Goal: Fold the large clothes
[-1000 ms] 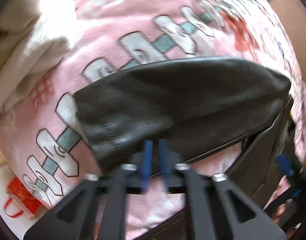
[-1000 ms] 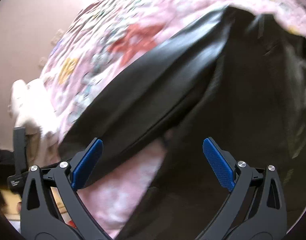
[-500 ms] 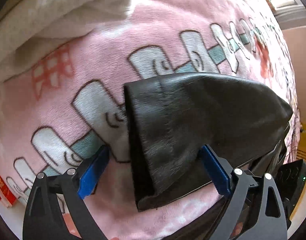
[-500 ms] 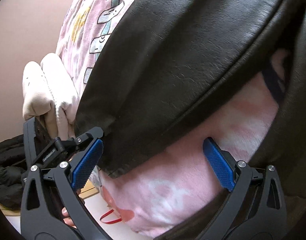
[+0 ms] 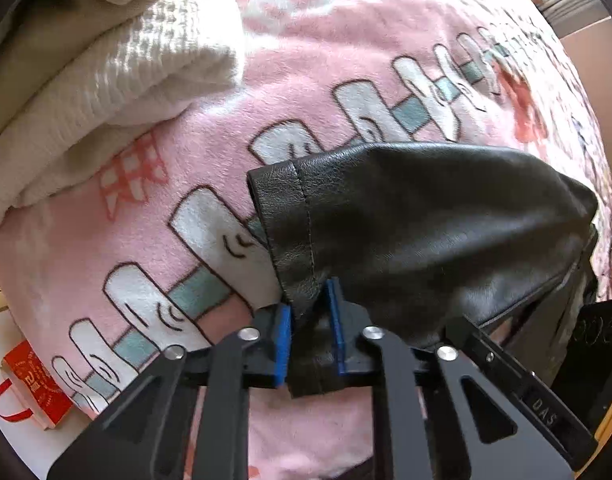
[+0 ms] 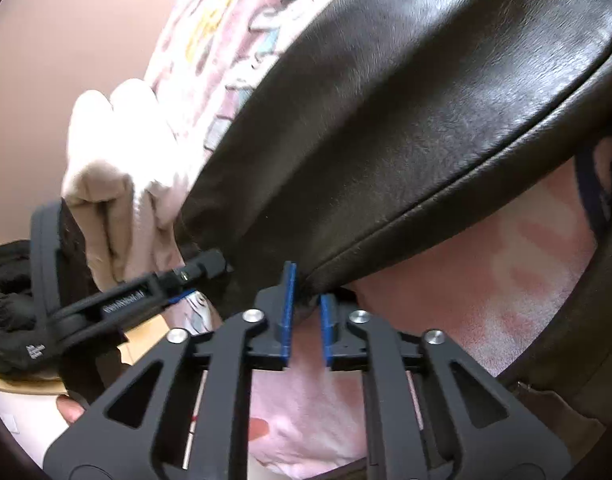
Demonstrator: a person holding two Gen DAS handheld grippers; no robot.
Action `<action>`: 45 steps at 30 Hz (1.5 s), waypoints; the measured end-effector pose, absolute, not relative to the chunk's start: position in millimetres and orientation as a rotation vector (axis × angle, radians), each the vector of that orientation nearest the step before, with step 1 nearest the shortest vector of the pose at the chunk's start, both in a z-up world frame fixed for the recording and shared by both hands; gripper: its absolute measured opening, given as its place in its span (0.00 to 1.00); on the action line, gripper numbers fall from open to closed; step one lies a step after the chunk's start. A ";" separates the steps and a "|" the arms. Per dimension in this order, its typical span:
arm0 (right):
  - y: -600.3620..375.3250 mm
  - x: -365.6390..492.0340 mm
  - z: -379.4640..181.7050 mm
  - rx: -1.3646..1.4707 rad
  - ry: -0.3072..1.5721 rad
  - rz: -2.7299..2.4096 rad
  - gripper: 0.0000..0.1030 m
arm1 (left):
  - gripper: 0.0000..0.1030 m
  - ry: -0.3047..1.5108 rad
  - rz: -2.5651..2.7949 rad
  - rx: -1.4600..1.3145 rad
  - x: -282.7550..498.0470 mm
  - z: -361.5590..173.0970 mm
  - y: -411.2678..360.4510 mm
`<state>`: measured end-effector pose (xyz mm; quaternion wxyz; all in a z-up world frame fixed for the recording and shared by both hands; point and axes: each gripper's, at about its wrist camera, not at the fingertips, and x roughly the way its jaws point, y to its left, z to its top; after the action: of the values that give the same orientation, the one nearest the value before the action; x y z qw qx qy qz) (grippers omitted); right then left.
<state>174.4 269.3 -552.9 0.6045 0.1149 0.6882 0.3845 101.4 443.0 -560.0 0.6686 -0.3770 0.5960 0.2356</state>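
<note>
Jaws nearly closed on both: left gripper [image 5: 309,334] pinches the black leather sleeve [image 5: 405,236] at its cuff; right gripper [image 6: 304,322] pinches the sleeve's lower seam. Sleeve lies across the pink blanket [image 5: 154,216], near the bed's front edge.

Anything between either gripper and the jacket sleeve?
Nothing visible. The left gripper is shut on the sleeve at its cuff; the right gripper is shut on the sleeve's seam edge. Only the pink blanket lies beneath.

Pink cartoon-print blanket [image 5: 194,168]; cream folded textile [image 5: 106,80] on it; red booklet [image 5: 34,384] beside blanket edge.
</note>
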 end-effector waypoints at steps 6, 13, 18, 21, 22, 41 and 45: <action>268.0 186.5 -518.3 0.342 1.505 0.967 0.03 | 0.06 1.345 0.509 -0.809 119.1 -551.7 430.9; 253.6 222.0 -463.2 0.447 1.358 0.996 0.03 | 0.05 1.241 0.447 -0.743 160.5 -497.7 407.2; 200.9 266.0 -417.5 0.568 1.222 0.956 0.03 | 0.05 1.115 0.373 -0.657 214.4 -438.3 382.2; 158.4 295.6 -395.0 0.644 1.141 0.909 0.03 | 0.05 1.060 0.314 -0.609 245.1 -408.4 363.7; 145.3 302.7 -390.2 0.667 1.120 0.896 0.03 | 0.05 1.040 0.287 -0.582 260.1 -396.7 353.3; -225.3 309.2 -431.2 1.001 0.959 0.320 0.03 | 0.05 1.127 -0.284 -0.178 410.2 -399.1 8.8; -263.4 287.1 -494.9 1.145 1.035 0.223 0.08 | 0.06 1.217 -0.313 -0.120 411.7 -447.9 -29.1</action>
<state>287.1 -263.4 -494.9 0.7111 0.5161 0.4667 0.1007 411.7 -29.1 -447.9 0.8072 -0.0559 0.5691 -0.1463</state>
